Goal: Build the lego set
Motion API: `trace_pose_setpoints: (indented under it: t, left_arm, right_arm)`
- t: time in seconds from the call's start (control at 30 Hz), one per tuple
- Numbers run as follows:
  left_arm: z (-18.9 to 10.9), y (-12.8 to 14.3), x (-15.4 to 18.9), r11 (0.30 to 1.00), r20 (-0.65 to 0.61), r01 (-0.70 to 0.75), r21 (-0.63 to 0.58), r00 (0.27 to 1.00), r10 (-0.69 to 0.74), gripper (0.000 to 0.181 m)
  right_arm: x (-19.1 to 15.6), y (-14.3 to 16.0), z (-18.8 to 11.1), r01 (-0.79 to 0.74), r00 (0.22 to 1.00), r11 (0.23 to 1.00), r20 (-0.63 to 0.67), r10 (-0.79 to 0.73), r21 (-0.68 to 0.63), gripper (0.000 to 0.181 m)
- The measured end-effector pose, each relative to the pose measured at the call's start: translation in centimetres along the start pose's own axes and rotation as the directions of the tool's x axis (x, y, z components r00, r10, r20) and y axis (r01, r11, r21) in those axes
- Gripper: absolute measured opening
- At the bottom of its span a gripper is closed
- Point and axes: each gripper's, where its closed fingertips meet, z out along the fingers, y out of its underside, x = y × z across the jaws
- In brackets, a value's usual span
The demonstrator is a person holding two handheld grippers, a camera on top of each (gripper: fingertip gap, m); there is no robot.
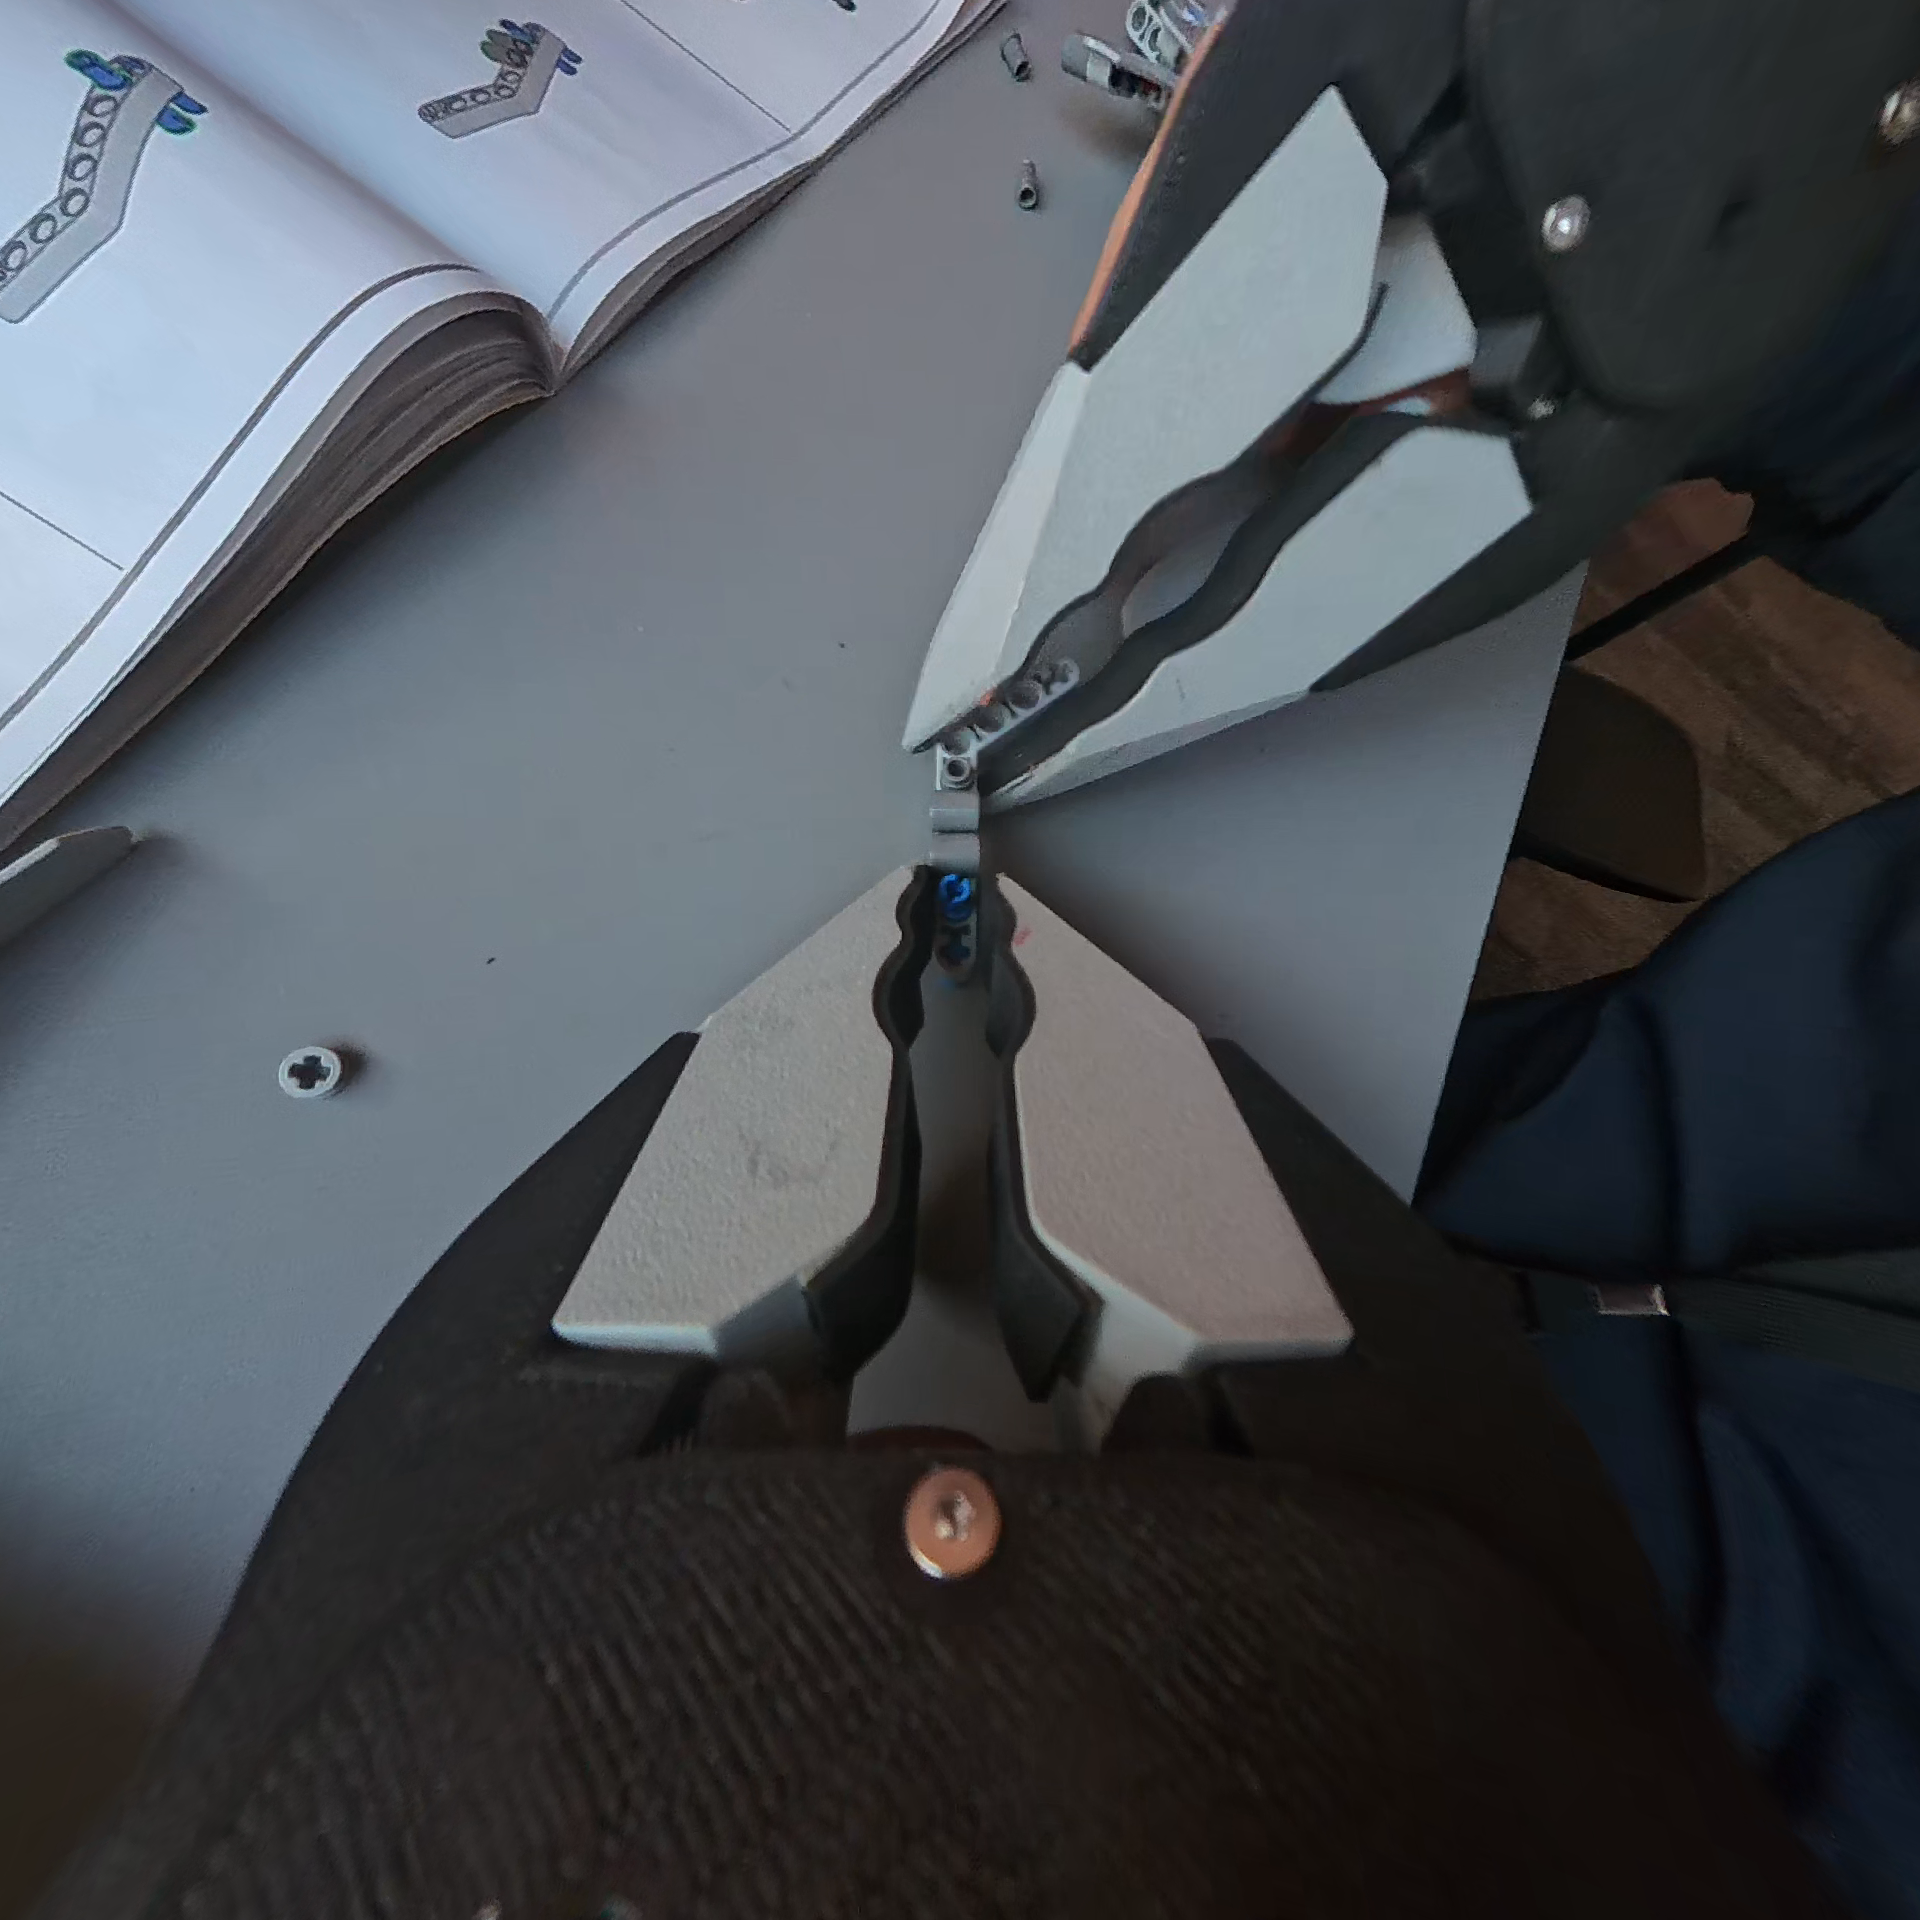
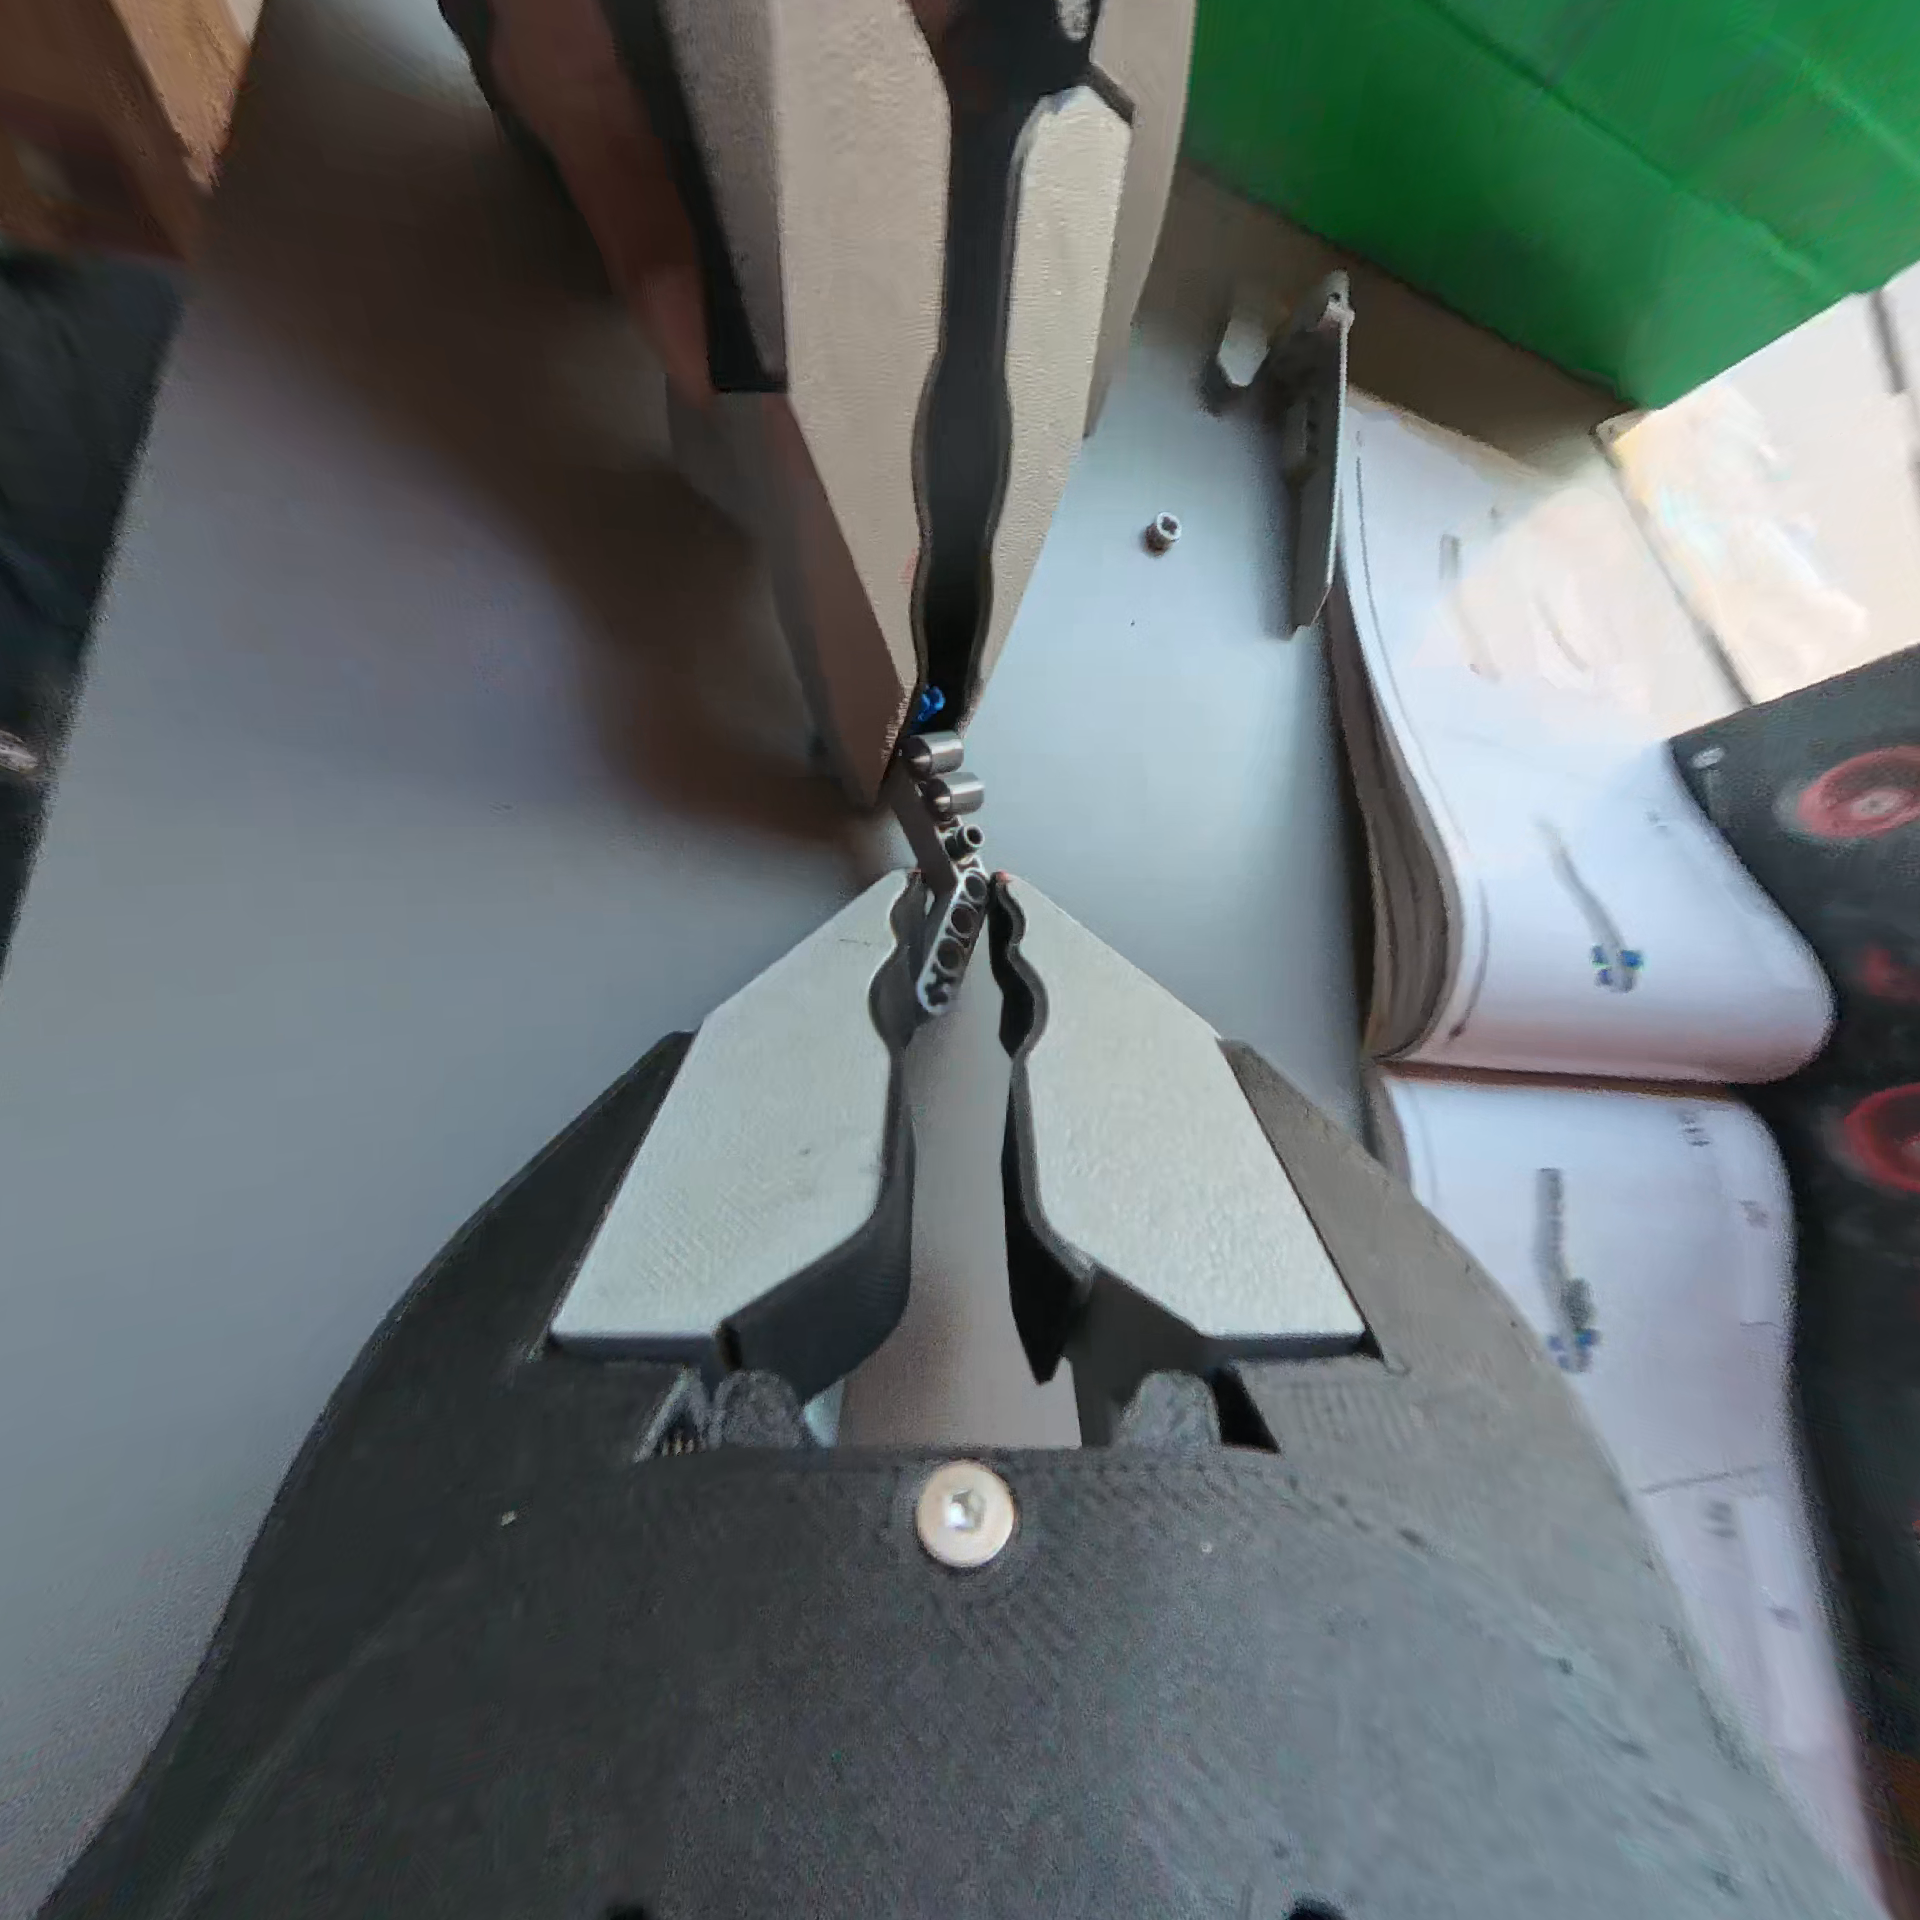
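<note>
A grey bent beam with holes and a blue pin hangs in the air between my two grippers. My left gripper is shut on the end with the blue pin. My right gripper comes in from the upper right and is shut on the holed end. In the right wrist view my right gripper pinches the holed end. My left gripper reaches down from above onto the far end by the blue pin. Two small grey pins stick out of the beam's middle.
An open instruction booklet lies at the upper left, also in the right wrist view. A round grey piece, small pins and a flat grey part lie on the grey table. A green box stands behind.
</note>
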Motion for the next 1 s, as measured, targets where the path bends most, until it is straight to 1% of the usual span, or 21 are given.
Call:
trace_pose_setpoints:
  t: [0.07, 0.13, 0.23, 0.3, 0.37, 0.43, 0.57, 0.63, 0.67, 0.7, 0.8, 0.83, 0.93, 0.97, 1.0]
  left_arm:
    - [0.1, 0.0, 0.1, 1.0, 0.012, -0.02, -0.016, 1.0, 0.02, 0.004]
    - [0.2, -0.1, 0.0, 0.999, 0.024, -0.032, -0.029, 0.999, 0.033, 0.004]
    - [0.3, -0.2, 0.0, 0.999, 0.031, -0.039, -0.039, 0.999, 0.04, 0.004]
    - [0.3, -0.2, -0.1, 0.999, 0.03, -0.038, -0.037, 0.999, 0.039, 0.004]
    - [0.3, -0.2, -0.1, 0.999, 0.027, -0.036, -0.035, 0.999, 0.037, 0.004]
    - [0.2, -0.2, 0.0, 0.999, 0.028, -0.038, -0.037, 0.999, 0.039, 0.004]
    - [0.2, -0.2, 0.0, 0.998, 0.03, -0.041, -0.038, 0.999, 0.042, 0.004]
    - [0.2, -0.2, 0.0, 0.999, 0.03, -0.038, -0.035, 0.999, 0.039, 0.004]
    - [0.2, -0.2, 0.0, 0.999, 0.029, -0.037, -0.035, 0.999, 0.038, 0.004]
    - [0.2, -0.2, 0.0, 0.999, 0.026, -0.037, -0.038, 0.999, 0.038, 0.004]
    - [0.3, -0.2, 0.2, 0.999, 0.02, -0.035, -0.027, 0.999, 0.035, 0.004]
    - [0.4, -0.2, 0.2, 0.999, 0.022, -0.038, -0.031, 0.999, 0.039, 0.004]
    - [0.4, -0.3, 0.2, 0.999, 0.018, -0.038, -0.033, 0.999, 0.039, 0.004]
    - [0.4, -0.3, 0.2, 0.999, 0.018, -0.038, -0.033, 0.999, 0.039, 0.004]
    - [0.4, -0.3, 0.2, 0.999, 0.019, -0.038, -0.034, 0.999, 0.039, 0.004]
  right_arm:
    - [-0.3, 0.0, -0.3, -0.066, 0.996, 0.998, 0.06, 0.065, 0.009, 0.012]
    - [-0.4, 0.1, -0.5, -0.082, 0.993, 0.997, 0.084, 0.082, 0.005, 0.016]
    - [0.1, 0.0, -1.1, -0.095, 0.992, 0.995, 0.083, 0.094, 0.007, 0.008]
    - [0.2, -0.3, -1.6, -0.132, 0.985, 0.991, 0.112, 0.128, 0.034, 0.0]
    - [0.5, -0.6, -2.1, -0.165, 0.979, 0.984, 0.127, 0.157, 0.059, 0.0]
    - [1.1, -0.7, -2.2, -0.195, 0.975, 0.98, 0.123, 0.188, 0.048, 0.0]
    - [1.4, -2.0, -2.7, -0.194, 0.971, 0.98, 0.151, 0.186, 0.041, 0.0]
    - [1.2, -2.1, -2.5, -0.185, 0.972, 0.983, 0.154, 0.18, 0.02, 0.0]
    - [0.9, -1.6, -1.9, -0.172, 0.973, 0.985, 0.155, 0.172, -0.012, 0.0]
    - [0.6, -0.3, -1.0, -0.162, 0.976, 0.984, 0.137, 0.172, -0.077, 0.0]
    - [0.6, 0.2, -1.1, -0.121, 0.984, 0.987, 0.12, 0.133, -0.107, 0.0]
    - [0.8, 0.0, -1.3, -0.112, 0.987, 0.988, 0.102, 0.122, -0.103, 0.0]
    - [1.5, -1.6, -2.5, -0.135, 0.985, 0.99, 0.1, 0.138, -0.034, 0.0]
    - [1.6, -1.7, -2.7, -0.132, 0.985, 0.991, 0.102, 0.135, -0.035, 0.0]
    - [0.9, -1.2, -2.2, -0.134, 0.98, 0.989, 0.138, 0.142, -0.067, 0.0]
